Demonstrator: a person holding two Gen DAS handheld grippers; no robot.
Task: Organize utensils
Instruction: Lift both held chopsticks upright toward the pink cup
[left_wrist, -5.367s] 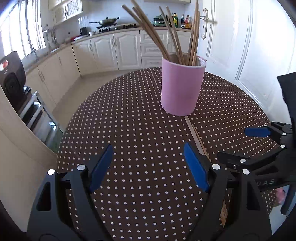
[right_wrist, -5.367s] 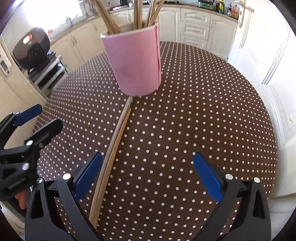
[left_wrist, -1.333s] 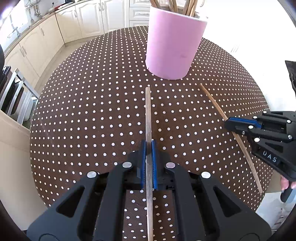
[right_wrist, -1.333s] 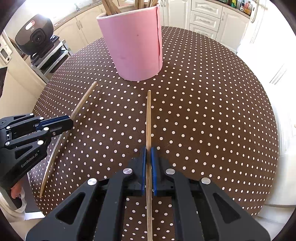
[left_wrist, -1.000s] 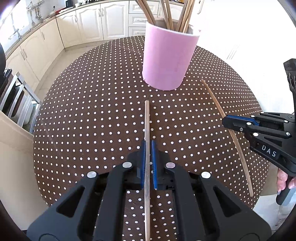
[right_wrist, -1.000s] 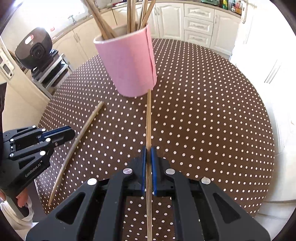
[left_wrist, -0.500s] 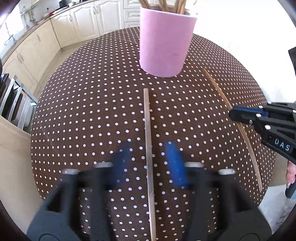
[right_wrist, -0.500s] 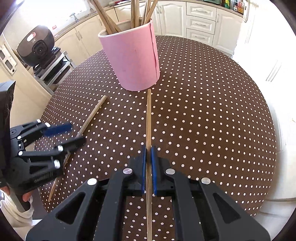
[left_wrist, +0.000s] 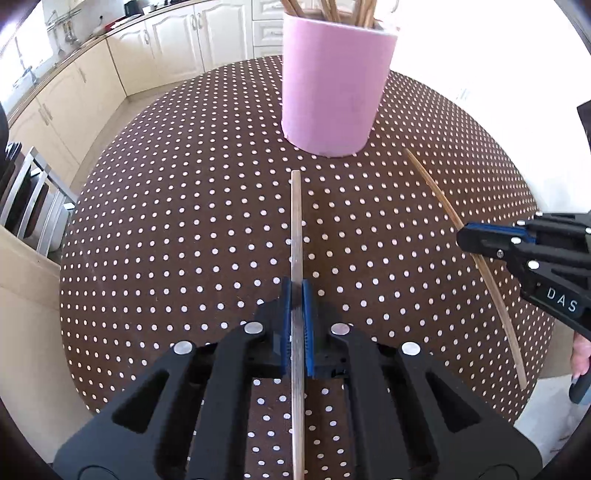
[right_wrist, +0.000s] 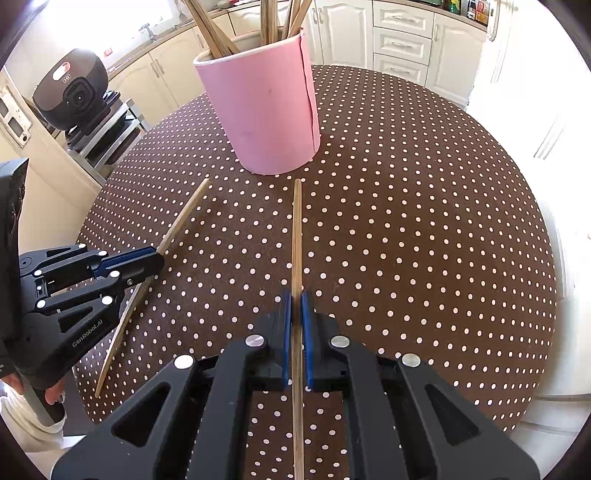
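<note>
A pink cup (left_wrist: 336, 88) holding several wooden chopsticks stands on the brown polka-dot table (left_wrist: 184, 221); it also shows in the right wrist view (right_wrist: 266, 110). My left gripper (left_wrist: 297, 291) is shut on a wooden chopstick (left_wrist: 296, 221) that points at the cup. My right gripper (right_wrist: 296, 299) is shut on a second chopstick (right_wrist: 296, 229), also pointing at the cup. The right gripper (left_wrist: 480, 236) with its chopstick (left_wrist: 432, 184) shows at the right of the left wrist view. The left gripper (right_wrist: 147, 258) with its chopstick (right_wrist: 184, 214) shows at the left of the right wrist view.
The round table's edge (right_wrist: 546, 258) curves close on every side. A black rice cooker (right_wrist: 70, 92) sits on a metal rack to the left. White kitchen cabinets (left_wrist: 177, 40) line the back wall.
Half a second ago my left gripper was open around its chopstick; now it is shut on it. My right gripper stays shut on its chopstick, whose tip has drawn back slightly from the cup.
</note>
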